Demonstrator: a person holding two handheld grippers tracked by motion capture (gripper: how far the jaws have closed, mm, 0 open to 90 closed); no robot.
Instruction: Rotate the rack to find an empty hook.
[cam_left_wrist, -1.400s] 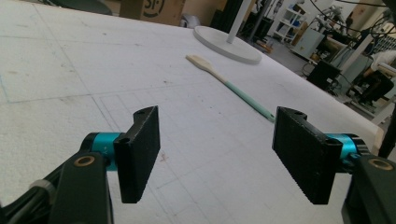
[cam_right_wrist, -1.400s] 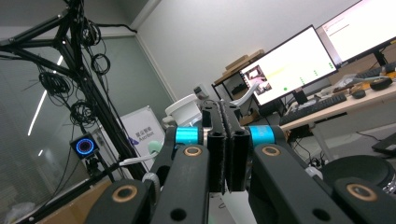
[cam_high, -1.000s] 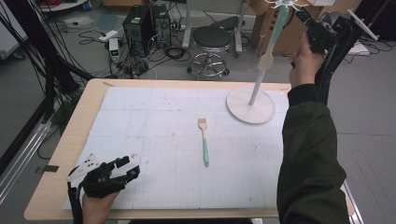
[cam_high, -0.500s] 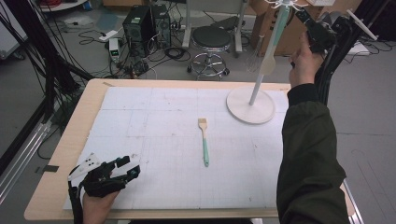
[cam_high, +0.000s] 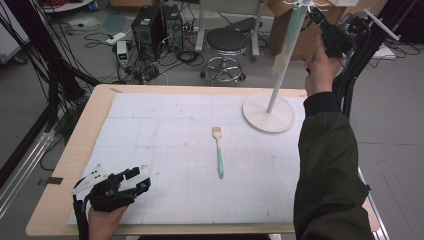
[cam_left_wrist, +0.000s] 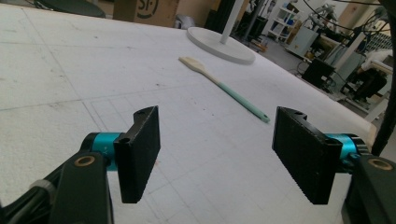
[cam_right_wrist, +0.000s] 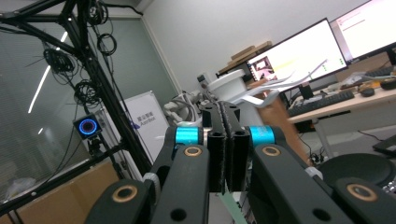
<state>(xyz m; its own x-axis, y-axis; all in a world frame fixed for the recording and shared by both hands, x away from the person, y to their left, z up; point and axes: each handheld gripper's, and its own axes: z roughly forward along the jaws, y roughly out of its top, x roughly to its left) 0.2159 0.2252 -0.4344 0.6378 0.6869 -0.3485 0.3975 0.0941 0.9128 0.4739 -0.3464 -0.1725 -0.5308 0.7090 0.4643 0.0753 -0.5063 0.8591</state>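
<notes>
Tongs: your right gripper (cam_high: 320, 22) is clenching the hanging spatula (cam_high: 287, 47) while the left (cam_high: 135, 177), released, is idling; be easing it squarely onto the stand (cam_high: 267, 112) hook.

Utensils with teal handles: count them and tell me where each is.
2. One brush lies flat mid-table on the white mat. One spatula hangs on the white stand, its handle pinched in the right gripper.

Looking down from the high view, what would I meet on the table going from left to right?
Left gripper → brush → round white stand base → the person's dark right sleeve.
</notes>
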